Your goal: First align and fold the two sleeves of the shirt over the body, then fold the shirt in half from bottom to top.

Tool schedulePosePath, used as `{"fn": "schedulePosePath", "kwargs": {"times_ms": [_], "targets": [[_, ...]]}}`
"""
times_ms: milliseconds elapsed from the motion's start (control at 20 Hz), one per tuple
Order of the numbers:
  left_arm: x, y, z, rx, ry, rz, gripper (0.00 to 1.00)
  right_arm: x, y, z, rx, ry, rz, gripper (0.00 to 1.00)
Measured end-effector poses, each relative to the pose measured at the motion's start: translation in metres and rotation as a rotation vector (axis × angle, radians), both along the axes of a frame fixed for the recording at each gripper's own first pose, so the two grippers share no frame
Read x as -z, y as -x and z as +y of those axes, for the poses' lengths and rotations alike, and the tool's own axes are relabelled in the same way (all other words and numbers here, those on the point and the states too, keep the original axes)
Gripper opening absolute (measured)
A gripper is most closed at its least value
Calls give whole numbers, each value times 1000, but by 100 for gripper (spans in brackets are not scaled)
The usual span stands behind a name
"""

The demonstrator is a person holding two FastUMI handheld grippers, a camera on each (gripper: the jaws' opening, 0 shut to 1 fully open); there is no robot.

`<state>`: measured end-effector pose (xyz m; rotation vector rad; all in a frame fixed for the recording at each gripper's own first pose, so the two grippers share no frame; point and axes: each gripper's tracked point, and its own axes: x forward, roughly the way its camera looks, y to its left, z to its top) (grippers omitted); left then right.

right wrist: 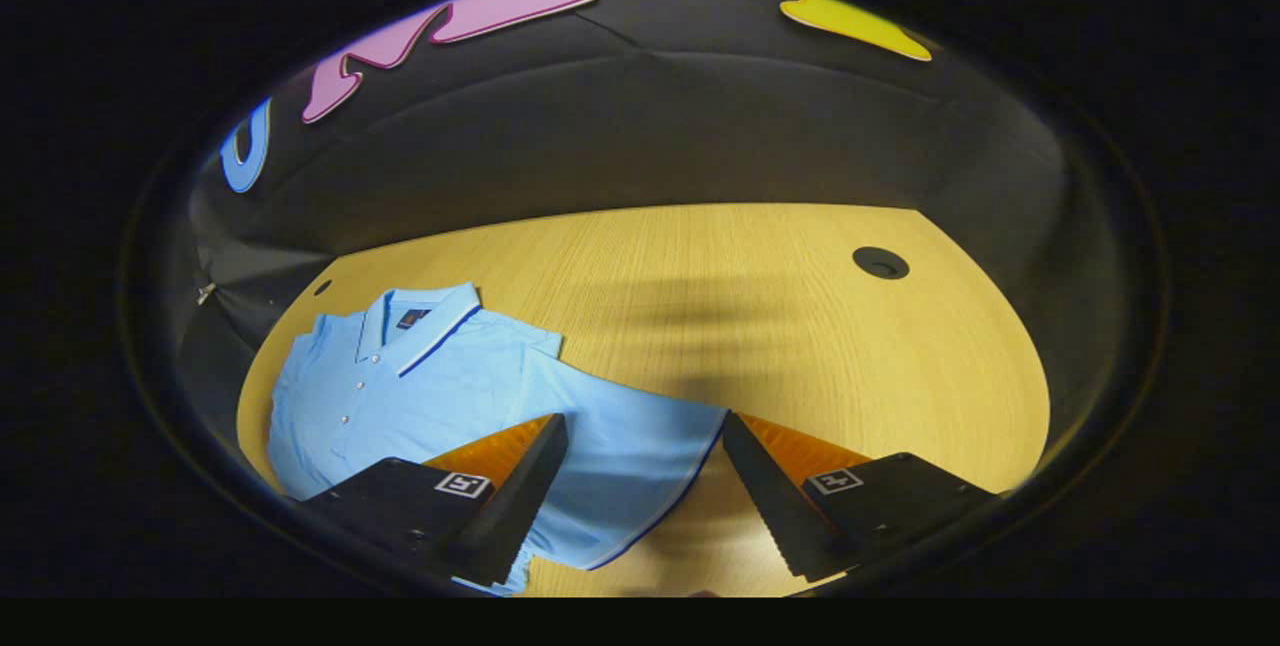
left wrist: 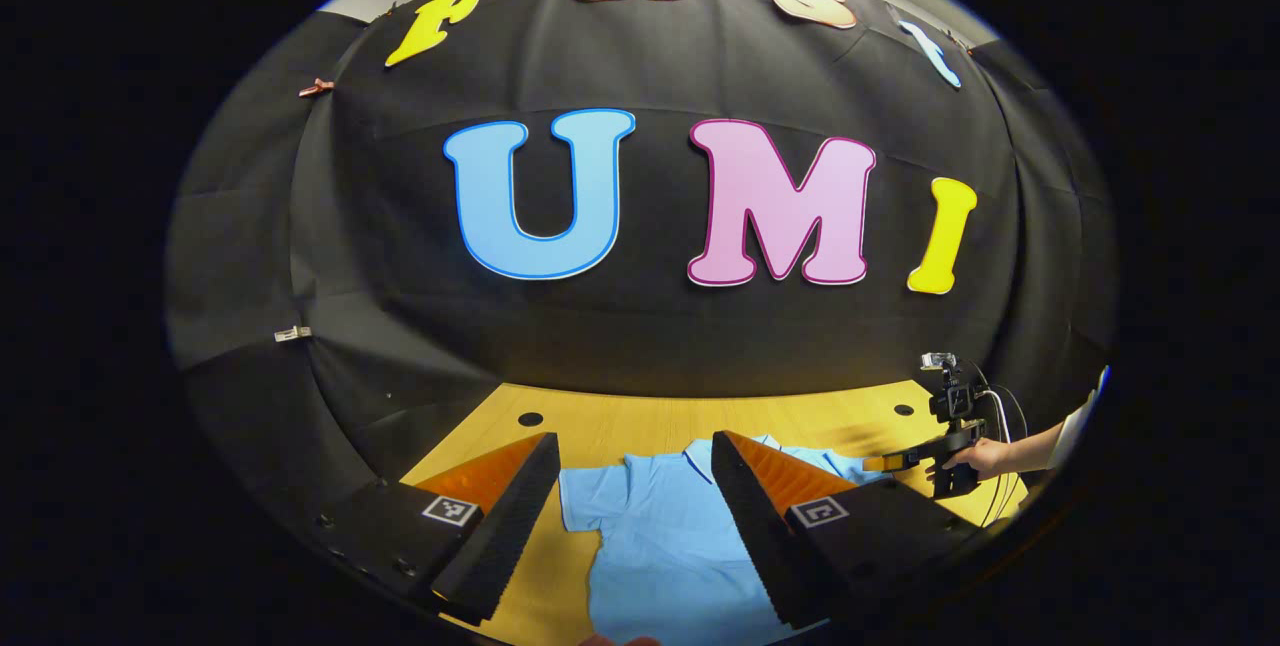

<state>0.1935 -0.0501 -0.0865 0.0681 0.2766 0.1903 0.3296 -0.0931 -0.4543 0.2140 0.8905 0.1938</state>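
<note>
A light blue polo shirt [right wrist: 420, 386] lies flat on the wooden table [right wrist: 800, 326], collar [right wrist: 430, 321] toward the booth wall. One short sleeve [right wrist: 620, 456] is spread out to the side. My right gripper [right wrist: 645, 421] is open just above that sleeve, whose hem runs between the fingers. In the left gripper view the shirt [left wrist: 660, 536] lies under my left gripper [left wrist: 632, 441], which hovers open over the other sleeve and shoulder area. The right gripper [left wrist: 890, 462] shows farther off at the shirt's far side, held by a hand [left wrist: 985, 456].
Bare wood stretches beyond the shirt to the black cloth wall. Round cable holes sit in the tabletop [right wrist: 880, 263] [left wrist: 530, 419]. A cable [left wrist: 1005, 406] hangs from the right gripper's body near the table's edge.
</note>
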Motion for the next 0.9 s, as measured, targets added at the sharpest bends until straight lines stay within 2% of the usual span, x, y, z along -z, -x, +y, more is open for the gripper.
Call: {"fn": "schedulePosePath", "kwargs": {"times_ms": [100, 150, 200, 300, 350, 400, 450, 600, 650, 700, 850, 900], "targets": [[3, -6, -3, 2, -19, 12, 97, 1, -3, 2, -16, 18, -22, 98], [4, -10, -4, 1, -36, 13, 97, 2, -5, -2, -22, 68, -38, 98], [7, -12, -4, 2, -46, 18, 97, 8, -7, -10, -50, 138, -43, 81], [10, -15, -7, 8, -37, 31, 97, 0, -6, -3, -62, 113, -46, 48], [9, -16, -11, 16, -31, 30, 97, 4, -8, 0, -45, 113, -47, 42], [8, -17, -13, 22, -32, 26, 97, 5, -8, 2, -26, 98, -40, 14], [7, -17, -11, 26, -36, 23, 97, 4, -9, 3, -8, 79, -34, 7], [4, -12, -8, 44, -44, 22, 96, 1, -8, 10, 35, -7, -3, 12], [2, -10, -5, 46, -48, 21, 96, -6, -8, 17, 42, -40, 1, 12], [1, -10, 1, 44, -46, 21, 96, -15, -8, 23, 40, -69, -16, 7], [0, -7, 18, 21, -20, 17, 96, -57, -8, 57, -1, -174, -72, 17], [0, -5, 22, 16, -7, 14, 96, -68, -5, 73, -27, -207, -76, 7]]}}
